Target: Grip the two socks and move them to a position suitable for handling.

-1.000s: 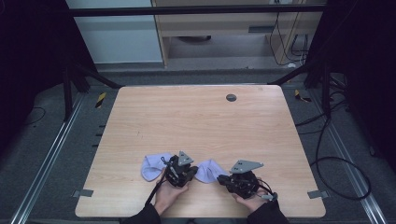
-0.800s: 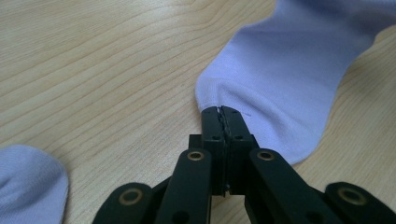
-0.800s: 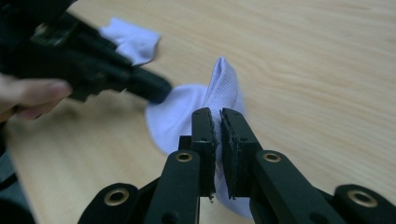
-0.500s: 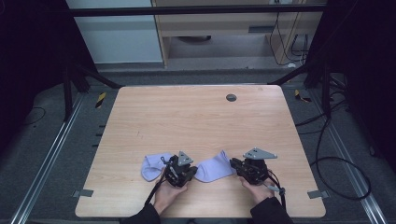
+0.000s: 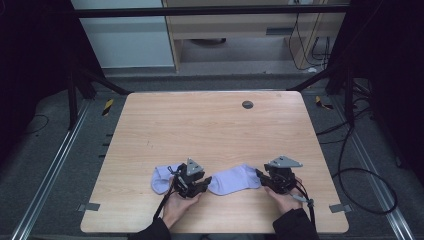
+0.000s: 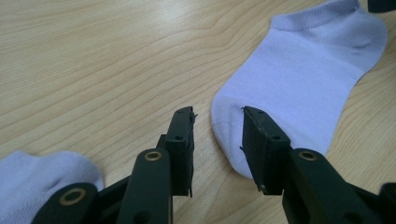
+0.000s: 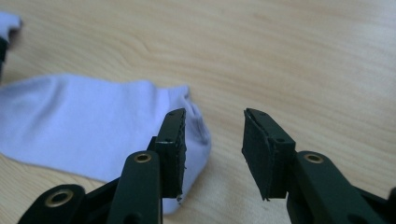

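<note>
A pale lilac sock [image 5: 232,179] lies flat near the table's front edge, stretched between my two grippers. My left gripper [image 5: 205,181] is at its left end. In the left gripper view the jaws [image 6: 217,114] have just been opening and stand apart, with the sock's rounded end [image 6: 299,70] lying loose by the right jaw. My right gripper [image 5: 260,175] is at the other end. Its jaws [image 7: 214,114] have also just been opening; the sock [image 7: 93,126] lies under the left jaw, unpinched. A second lilac sock [image 5: 162,177] lies left of the left gripper.
The wooden table [image 5: 200,125] has a small round dark cap [image 5: 247,104] near its far edge. Grey tape tabs mark the front corners [image 5: 87,206] [image 5: 338,207]. Dark frame posts, cables and floor rails surround the table.
The right gripper moved rightward, drawing the bunched sock out flat. Both grippers' jaws then opened and let go of the sock. The left hand stayed where it was.
</note>
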Demonstrator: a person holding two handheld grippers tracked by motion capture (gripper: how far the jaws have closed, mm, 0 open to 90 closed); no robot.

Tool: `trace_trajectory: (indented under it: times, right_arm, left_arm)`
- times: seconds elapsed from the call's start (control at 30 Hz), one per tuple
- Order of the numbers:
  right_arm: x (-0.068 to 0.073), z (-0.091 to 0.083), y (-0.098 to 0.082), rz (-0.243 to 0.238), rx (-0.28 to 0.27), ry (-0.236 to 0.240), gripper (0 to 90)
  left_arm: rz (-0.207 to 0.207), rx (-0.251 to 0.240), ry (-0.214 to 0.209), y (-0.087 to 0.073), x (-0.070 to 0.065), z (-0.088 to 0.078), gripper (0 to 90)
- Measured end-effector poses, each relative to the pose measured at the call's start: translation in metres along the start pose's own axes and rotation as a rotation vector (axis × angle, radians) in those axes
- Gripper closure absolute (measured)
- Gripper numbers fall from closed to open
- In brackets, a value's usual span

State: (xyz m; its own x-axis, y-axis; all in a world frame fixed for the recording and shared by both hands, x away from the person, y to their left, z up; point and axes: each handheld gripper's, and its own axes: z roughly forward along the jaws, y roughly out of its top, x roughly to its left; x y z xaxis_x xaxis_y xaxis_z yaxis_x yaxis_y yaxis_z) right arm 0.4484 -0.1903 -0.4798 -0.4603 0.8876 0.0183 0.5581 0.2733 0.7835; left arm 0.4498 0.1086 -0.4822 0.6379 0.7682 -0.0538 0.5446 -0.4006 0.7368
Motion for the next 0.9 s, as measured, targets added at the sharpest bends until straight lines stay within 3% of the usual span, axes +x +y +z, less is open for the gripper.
trace_trajectory:
  times: [0.23, 0.47, 0.6, 0.73, 0.9]
  right_arm:
    - [0.001, 0.011, -0.002, -0.005, 0.063, 0.028, 62.7]
    - [0.003, 0.018, -0.006, -0.007, 0.122, 0.056, 74.3]
    - [0.003, 0.018, -0.007, -0.002, 0.132, 0.047, 84.7]
    - [0.005, 0.017, -0.006, 0.007, 0.14, 0.06, 88.0]
    - [0.007, 0.0, 0.0, 0.02, 0.081, 0.085, 88.2]
  left_arm:
    - [-0.016, 0.047, -0.011, -0.004, 0.0, 0.009, 63.8]
    - [-0.011, 0.056, -0.021, -0.007, -0.002, 0.014, 77.3]
    - [-0.004, 0.055, -0.027, -0.007, -0.004, 0.014, 87.3]
    - [-0.005, 0.045, -0.042, -0.007, -0.005, 0.013, 88.6]
    - [0.001, 0.015, -0.069, 0.002, -0.005, 0.004, 88.7]
